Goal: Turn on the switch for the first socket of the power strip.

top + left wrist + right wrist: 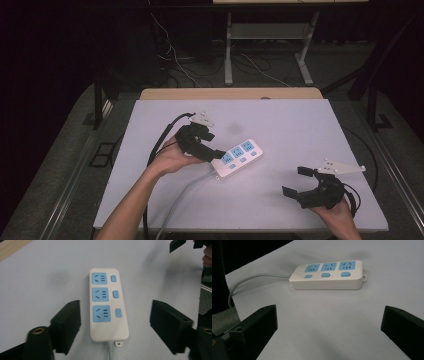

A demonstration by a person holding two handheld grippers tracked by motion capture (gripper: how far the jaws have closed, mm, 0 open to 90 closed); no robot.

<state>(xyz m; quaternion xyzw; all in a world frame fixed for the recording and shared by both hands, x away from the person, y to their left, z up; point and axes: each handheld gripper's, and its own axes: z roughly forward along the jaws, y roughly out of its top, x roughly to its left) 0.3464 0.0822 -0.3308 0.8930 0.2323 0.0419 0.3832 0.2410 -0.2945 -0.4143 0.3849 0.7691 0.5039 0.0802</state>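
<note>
Item: white three-socket power strip (pixel 237 157), blue socket faces and three blue switches up, lying flat near the middle of the worktop (pixel 300 125), its grey cable (pixel 187 192) running off toward your edge.

Left gripper (pixel 216 152): at the strip's cable end; its own view shows the jaws spread wide on either side of the strip, pads clear of its flanks, nothing gripped.

Right gripper (pixel 296 181): well apart, toward your near right corner, jaws open and empty, pointed at the strip's long side.

Risks, as you stand:
- Close the left jaws off-centre and one pad will likely meet the casing first, skewing the strip across the smooth worktop.
- Lift by the cable end alone and the far end will probably droop or swing.
- The cable trailing off the edge may drag and pull the strip back.
- Pads closing on the top face could press a switch.
</note>
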